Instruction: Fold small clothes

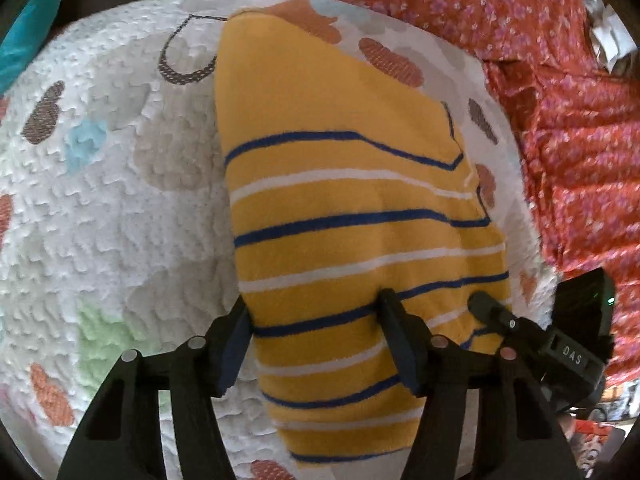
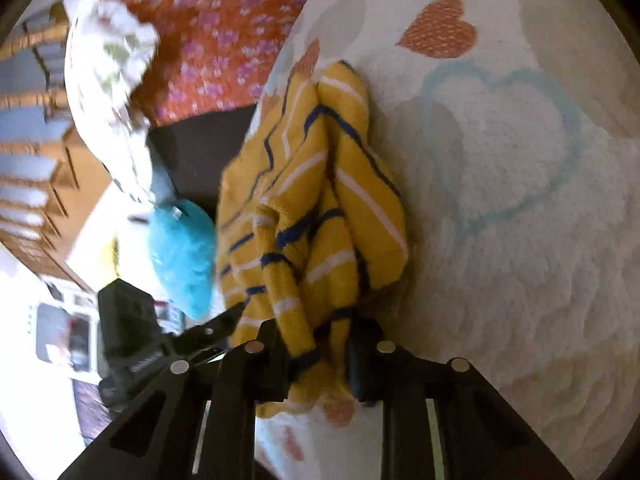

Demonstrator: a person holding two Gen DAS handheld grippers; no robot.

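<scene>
— Yellow knit, striped in blue and white: that's the small garment, lying on a white textured blanket printed with hearts.

— Where does it sit in the left wrist view?

— It runs up the middle of the frame, fairly flat, with the left hand-held gripper spread wide over its near end. One finger rests at the garment's left edge, the other finger presses on the striped cloth. The jaws are apart, not pinching anything.

— And the right one?

— The right hand-held gripper is clenched on a bunched fold of the same yellow garment, which rises crumpled from between its fingers. The cloth hangs gathered beside the blanket, near a pale blue heart outline.

— Anything else around?

— An orange floral fabric lies to the right of the blanket in the left view, and a turquoise fluffy item shows left of the garment in the right view. The right gripper's tip touches the garment's near right edge.
</scene>
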